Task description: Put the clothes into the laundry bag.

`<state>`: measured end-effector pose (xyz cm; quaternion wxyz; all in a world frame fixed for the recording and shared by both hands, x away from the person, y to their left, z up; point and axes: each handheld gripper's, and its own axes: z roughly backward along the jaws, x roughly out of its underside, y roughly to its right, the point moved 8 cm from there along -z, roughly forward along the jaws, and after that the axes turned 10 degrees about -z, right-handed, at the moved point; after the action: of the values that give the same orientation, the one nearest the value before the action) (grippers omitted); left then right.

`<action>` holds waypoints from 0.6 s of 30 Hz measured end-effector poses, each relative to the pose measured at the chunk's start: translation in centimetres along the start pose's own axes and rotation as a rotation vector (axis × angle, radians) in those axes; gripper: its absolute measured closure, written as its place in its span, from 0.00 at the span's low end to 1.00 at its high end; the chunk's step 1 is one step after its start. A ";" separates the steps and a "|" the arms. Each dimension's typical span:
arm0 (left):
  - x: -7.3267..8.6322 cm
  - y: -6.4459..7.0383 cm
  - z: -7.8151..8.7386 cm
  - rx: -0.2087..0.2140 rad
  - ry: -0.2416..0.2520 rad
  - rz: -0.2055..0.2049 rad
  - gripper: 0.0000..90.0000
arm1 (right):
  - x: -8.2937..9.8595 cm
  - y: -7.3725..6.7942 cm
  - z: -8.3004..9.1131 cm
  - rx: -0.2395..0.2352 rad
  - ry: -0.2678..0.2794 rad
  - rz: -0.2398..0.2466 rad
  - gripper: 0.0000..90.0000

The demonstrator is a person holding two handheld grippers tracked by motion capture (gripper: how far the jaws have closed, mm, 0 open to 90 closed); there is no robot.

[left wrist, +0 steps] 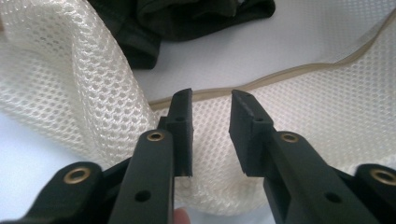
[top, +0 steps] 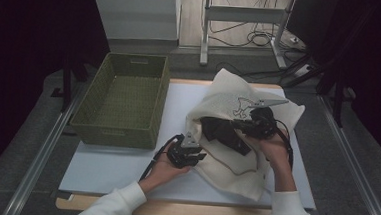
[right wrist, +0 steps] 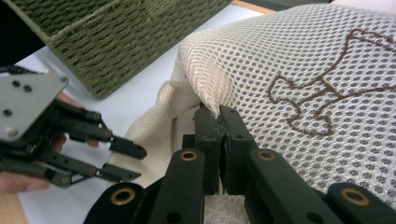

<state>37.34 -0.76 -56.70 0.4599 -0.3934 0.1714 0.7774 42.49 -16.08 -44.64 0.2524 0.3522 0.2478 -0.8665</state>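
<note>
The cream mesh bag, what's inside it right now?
Inside the mesh bag, a dark garment shows at the opening. The right gripper pinches the bag's upper layer, and the mesh covers the rest of the garment.

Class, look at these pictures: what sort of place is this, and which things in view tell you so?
Probably a lab or recording workspace, not a home: a white table on a metal frame, loose cables on the floor, dark curtains around, and hand-held grippers working a mesh bag.

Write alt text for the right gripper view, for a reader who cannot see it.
The right gripper has its fingers shut on a fold of a cream mesh bag that bears a brown stitched outline. At the left, the left gripper is held open in a hand near the bag's edge, with a green woven basket on the white table behind.
</note>
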 end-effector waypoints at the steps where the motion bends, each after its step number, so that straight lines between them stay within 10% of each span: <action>1: 0.0 0.0 0.0 0.000 0.000 0.000 0.76 | 0.2 -0.1 -0.1 -0.003 -0.006 0.000 0.97; 18: 2.2 0.0 1.5 0.055 -0.021 0.017 0.52 | 4.3 -0.2 -2.2 -0.047 -0.121 -0.011 0.95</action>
<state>36.10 1.50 -57.48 0.4658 -0.3709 0.1911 0.7804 40.76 -15.74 -49.16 0.2704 0.2919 0.2541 -0.8815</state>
